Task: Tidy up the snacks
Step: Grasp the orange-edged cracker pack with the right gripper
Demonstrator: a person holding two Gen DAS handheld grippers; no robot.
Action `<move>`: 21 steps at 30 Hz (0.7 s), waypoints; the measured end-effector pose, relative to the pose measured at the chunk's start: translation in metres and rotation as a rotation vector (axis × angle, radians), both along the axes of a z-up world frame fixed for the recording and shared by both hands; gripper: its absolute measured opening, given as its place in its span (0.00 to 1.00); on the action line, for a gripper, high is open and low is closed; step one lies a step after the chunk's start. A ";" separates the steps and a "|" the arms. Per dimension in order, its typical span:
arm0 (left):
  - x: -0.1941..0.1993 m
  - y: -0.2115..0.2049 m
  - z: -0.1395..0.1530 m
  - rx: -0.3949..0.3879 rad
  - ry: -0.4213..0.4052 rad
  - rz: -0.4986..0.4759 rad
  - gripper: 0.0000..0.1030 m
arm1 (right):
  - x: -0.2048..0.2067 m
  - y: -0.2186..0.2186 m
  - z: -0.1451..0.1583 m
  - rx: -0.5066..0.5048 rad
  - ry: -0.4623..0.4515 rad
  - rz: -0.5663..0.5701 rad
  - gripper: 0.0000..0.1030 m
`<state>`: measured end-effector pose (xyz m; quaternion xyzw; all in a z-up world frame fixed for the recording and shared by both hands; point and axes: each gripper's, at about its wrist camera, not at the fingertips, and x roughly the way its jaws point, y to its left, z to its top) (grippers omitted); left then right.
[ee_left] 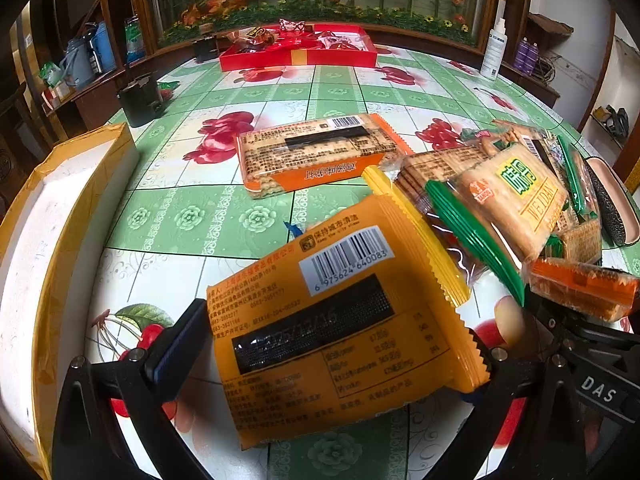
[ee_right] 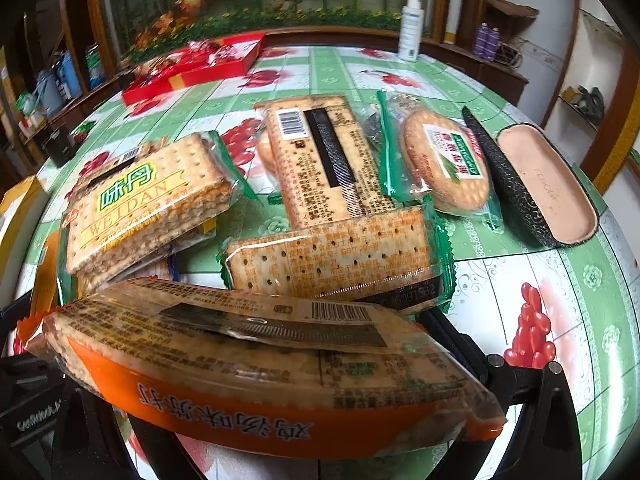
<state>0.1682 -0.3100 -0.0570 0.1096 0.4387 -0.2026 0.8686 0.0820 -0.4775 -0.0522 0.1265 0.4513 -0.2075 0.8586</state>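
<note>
Each of the 2 grippers clamps a packet above the table: left gripper [ee_left: 340, 344] pinches a yellow foil-wrapped cracker packet [ee_left: 340, 320], right gripper [ee_right: 256, 380] an orange-trimmed clear biscuit packet [ee_right: 264, 376], whose slippery film could slide free onto the pile of cracker packets [ee_right: 328, 256].

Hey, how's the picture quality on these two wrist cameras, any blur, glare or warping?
Left wrist view: strong fisheye bending of the table edge, dark corners, the yellow cracker packet fairly sharp, glare on its black strip. Right wrist view: same warping, the orange cracker packet up close is soft, the red tray behind is smeared.
</note>
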 end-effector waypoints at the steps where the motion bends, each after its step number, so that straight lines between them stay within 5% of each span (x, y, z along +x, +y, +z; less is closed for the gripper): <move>1: -0.001 -0.001 0.000 0.000 0.000 0.001 1.00 | 0.000 0.000 0.000 0.007 0.008 0.030 0.99; 8: -0.008 0.009 0.001 0.016 0.031 -0.095 1.00 | -0.015 0.010 0.003 0.060 0.001 0.206 0.99; 12: -0.027 0.036 0.022 -0.058 0.006 -0.152 1.00 | -0.027 0.010 0.009 0.151 -0.040 0.265 0.87; 18: -0.042 0.059 0.029 -0.124 0.041 -0.212 1.00 | -0.041 0.024 0.022 0.186 -0.069 0.348 0.85; 21: -0.052 0.062 0.031 -0.116 0.022 -0.241 0.90 | -0.050 0.036 0.026 0.259 -0.066 0.439 0.85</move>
